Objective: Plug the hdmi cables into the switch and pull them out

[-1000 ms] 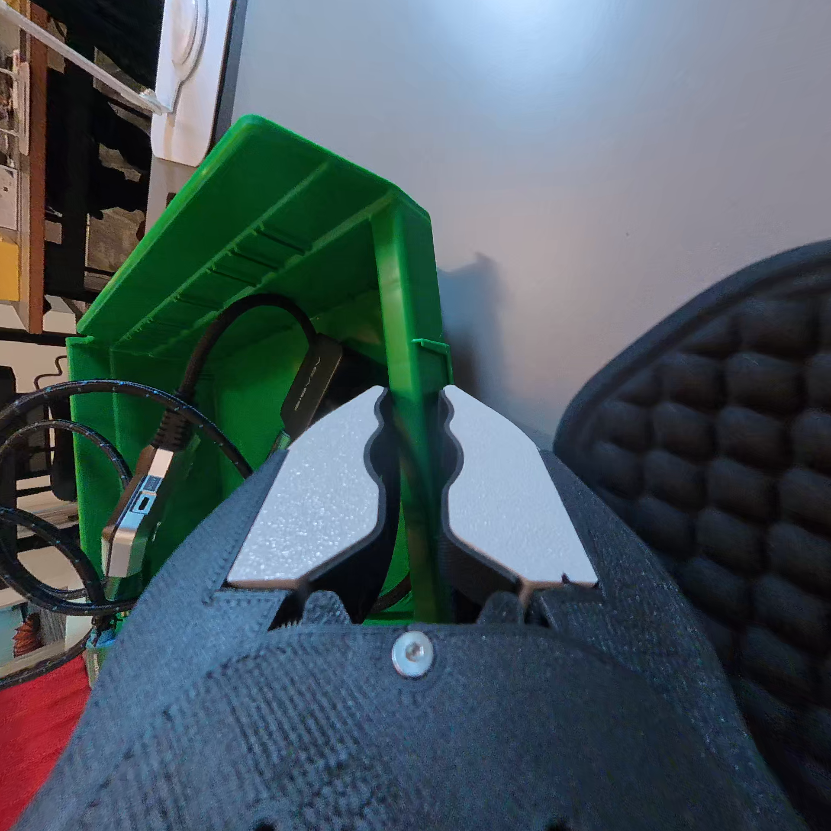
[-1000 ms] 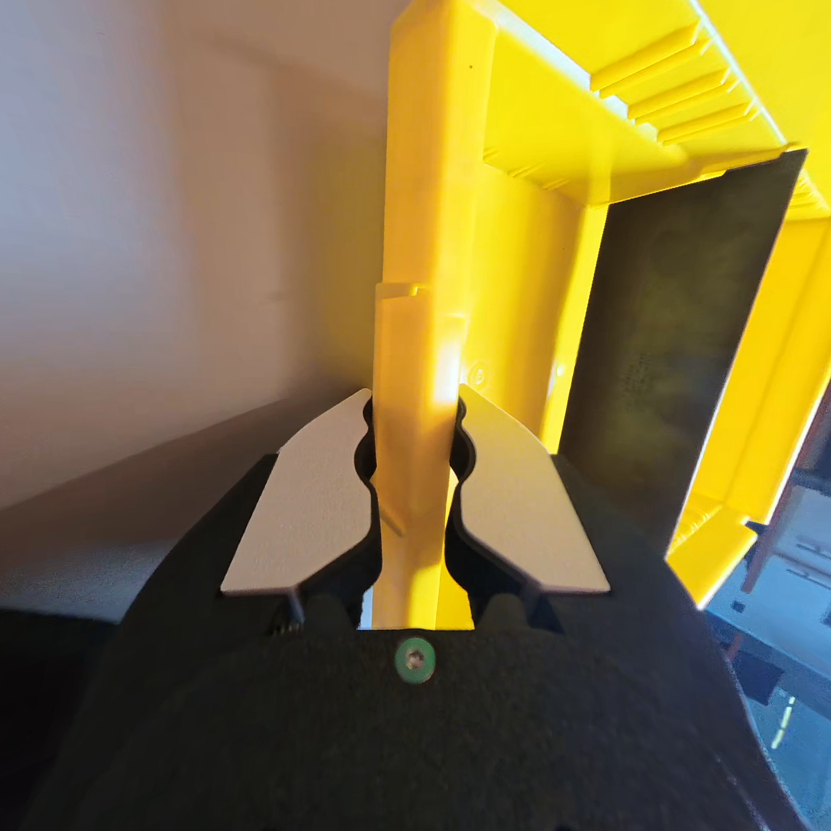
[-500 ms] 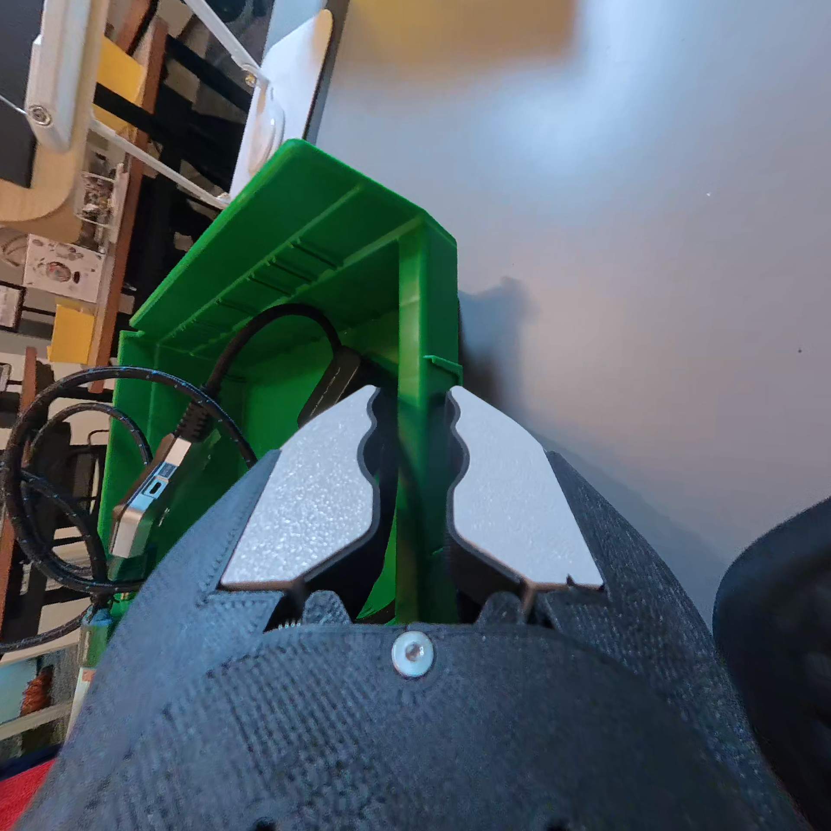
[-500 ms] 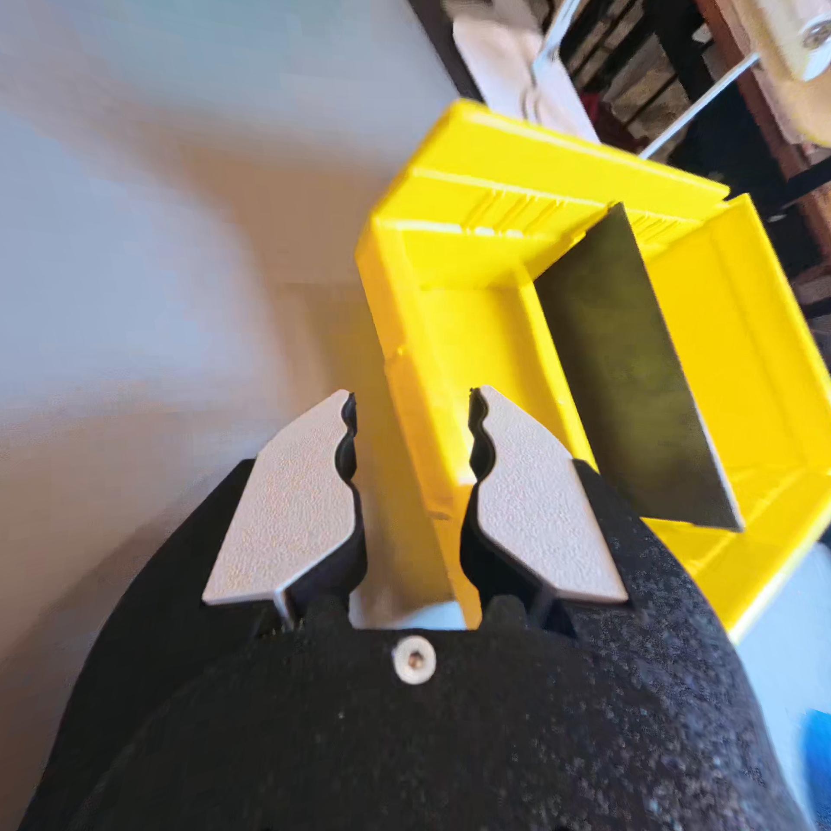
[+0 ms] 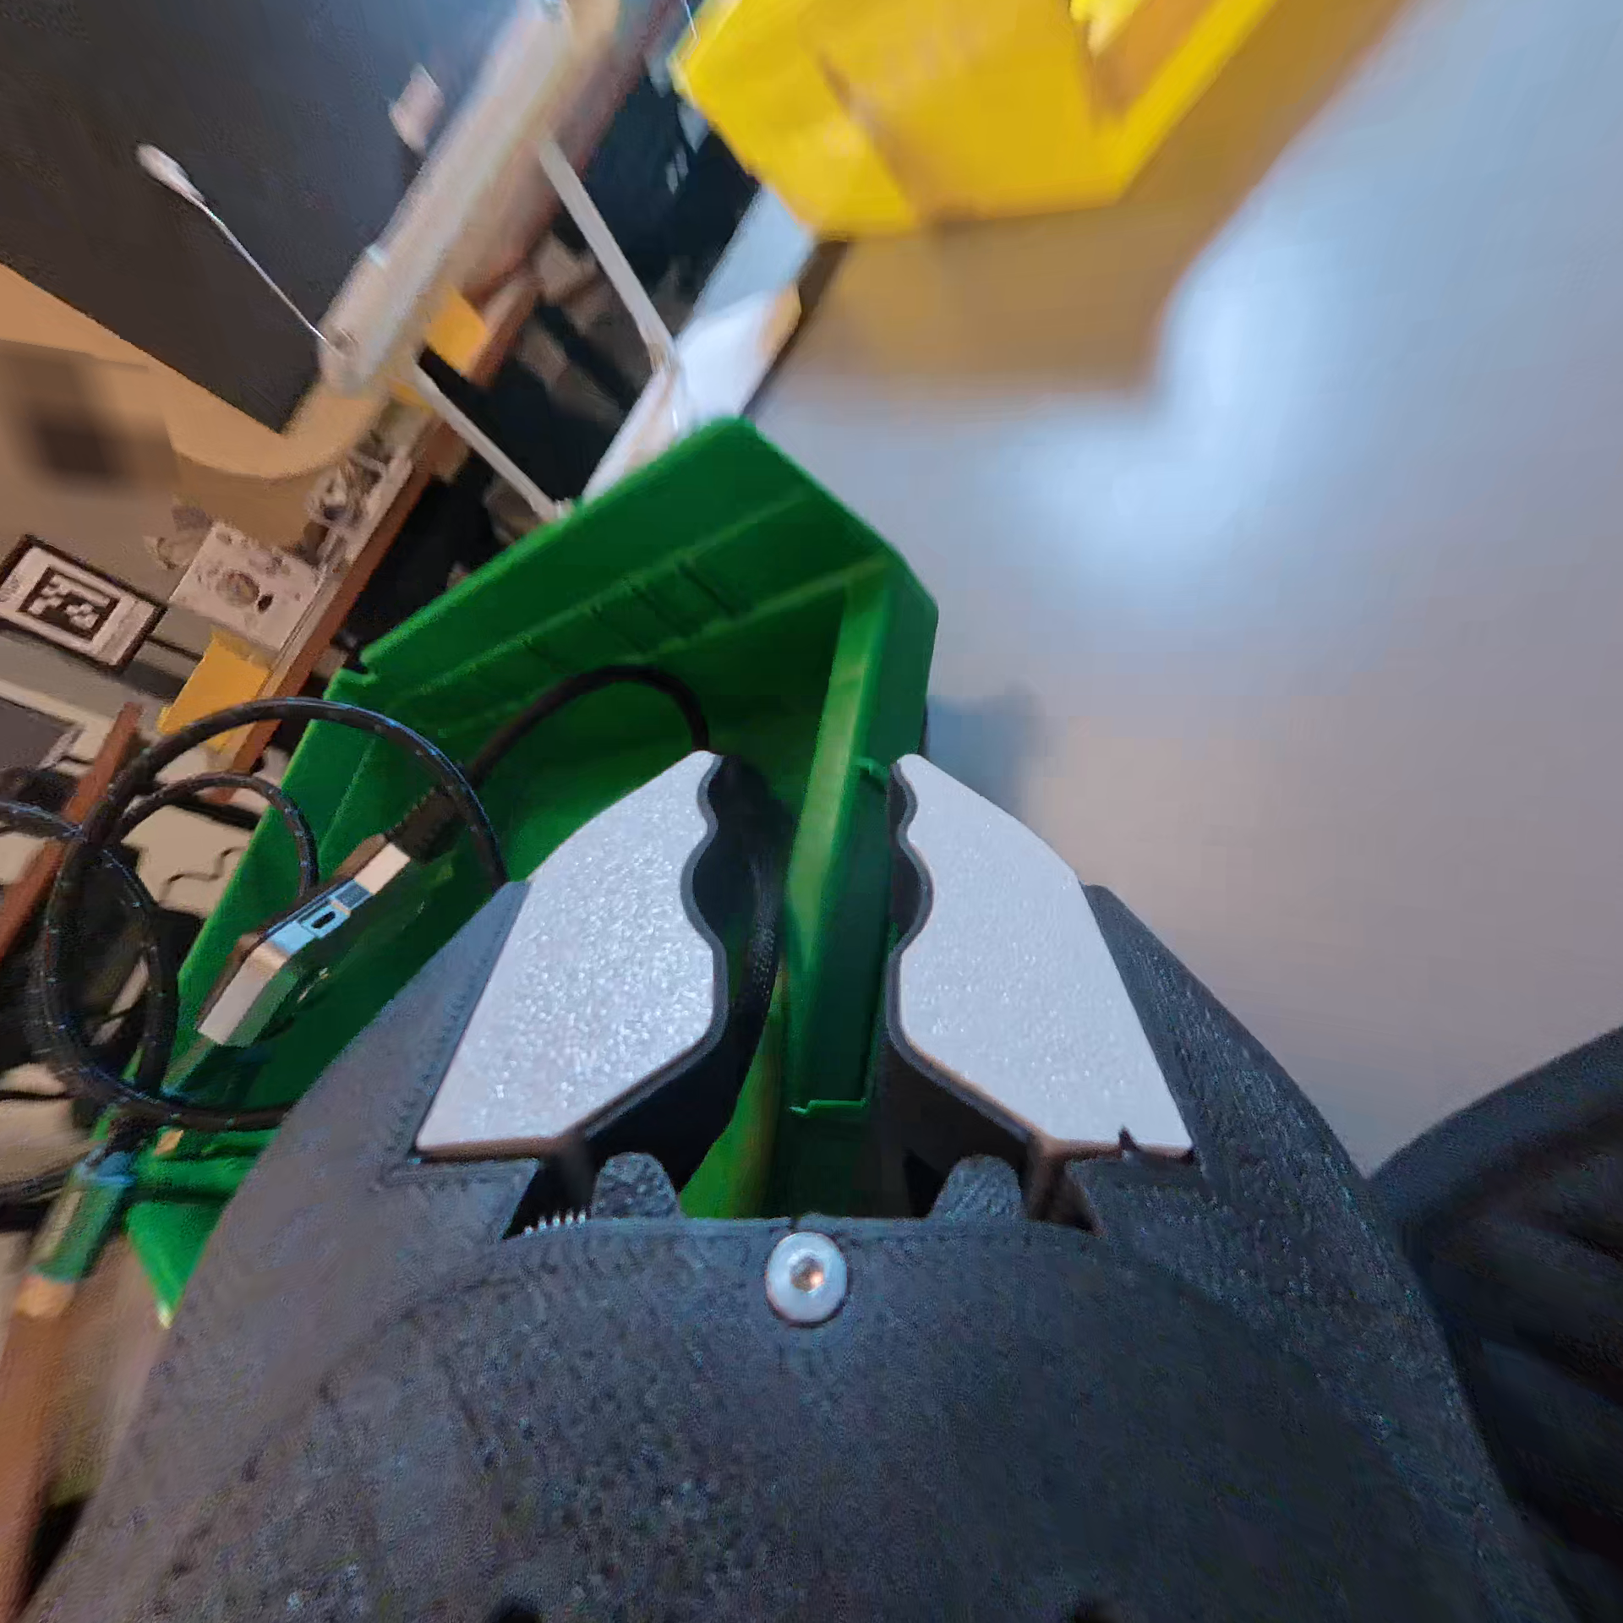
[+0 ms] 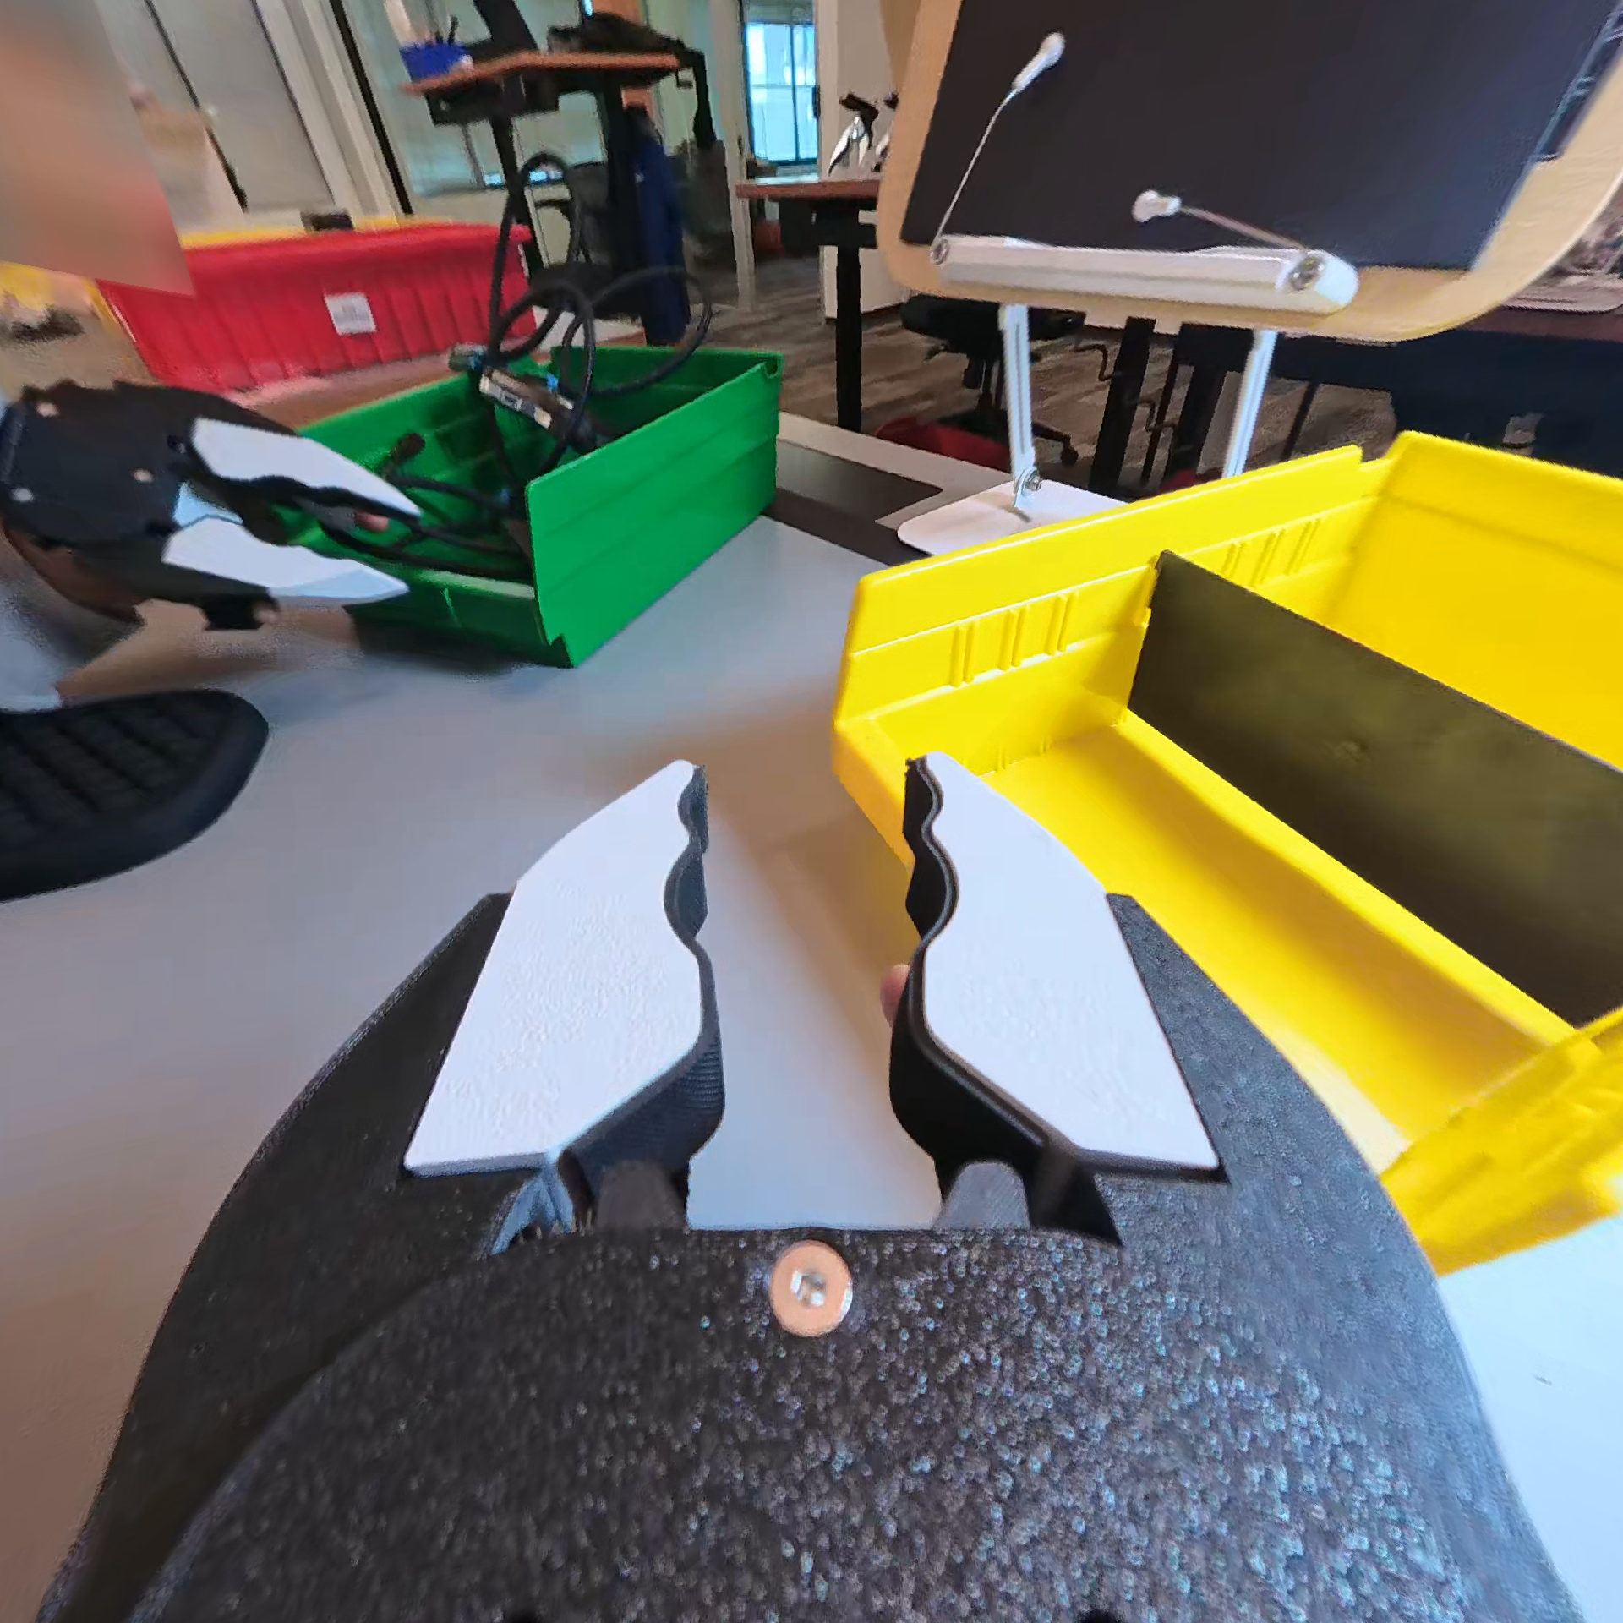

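Straddling green bin (image 5: pixel 843 878) wall: left gripper (image 5: pixel 804 790); contact unclear | right gripper (image 6: pixel 804 790) parted

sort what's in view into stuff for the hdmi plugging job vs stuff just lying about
For the job: HDMI cables, silver switch, green bin holding them, left gripper, right gripper.

Lying about: yellow bin, black cushion, red bin.

The left claw (image 5: pixel 804 773) hides the green bin's (image 5: pixel 615 606) near wall — the yellow bin (image 6: pixel 1317 887) is cut off at the right wrist view's edge.
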`<action>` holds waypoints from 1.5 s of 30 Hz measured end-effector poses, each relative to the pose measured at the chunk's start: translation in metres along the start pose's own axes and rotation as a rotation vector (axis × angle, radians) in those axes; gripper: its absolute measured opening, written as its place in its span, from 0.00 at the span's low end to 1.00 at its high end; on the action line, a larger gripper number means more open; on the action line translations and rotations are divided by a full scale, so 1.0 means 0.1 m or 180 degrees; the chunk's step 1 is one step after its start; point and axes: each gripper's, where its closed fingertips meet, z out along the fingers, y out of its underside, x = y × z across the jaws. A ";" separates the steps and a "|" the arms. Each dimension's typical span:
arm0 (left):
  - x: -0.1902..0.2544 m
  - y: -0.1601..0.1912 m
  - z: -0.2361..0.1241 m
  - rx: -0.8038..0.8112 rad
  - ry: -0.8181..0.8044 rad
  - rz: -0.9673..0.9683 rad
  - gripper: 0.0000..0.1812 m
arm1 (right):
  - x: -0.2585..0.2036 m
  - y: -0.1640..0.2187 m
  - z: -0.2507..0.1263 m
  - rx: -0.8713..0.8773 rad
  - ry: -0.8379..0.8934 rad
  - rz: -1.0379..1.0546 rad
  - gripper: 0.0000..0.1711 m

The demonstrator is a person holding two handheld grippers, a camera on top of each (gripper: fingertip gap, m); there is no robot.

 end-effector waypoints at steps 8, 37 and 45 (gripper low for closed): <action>-0.59 -0.43 -0.47 0.0882 -0.0406 -0.1336 0.15 | 0.15 -0.21 -0.23 0.0308 0.0130 0.0123 0.23; -1.46 0.83 0.22 -0.2718 -0.0208 0.0968 0.23 | 0.01 0.10 -0.21 -0.0097 0.0106 -0.0394 0.17; -0.55 0.35 0.09 -0.2319 0.1119 -0.0565 0.19 | -0.08 0.19 -0.13 -0.0208 -0.0034 -0.0231 0.16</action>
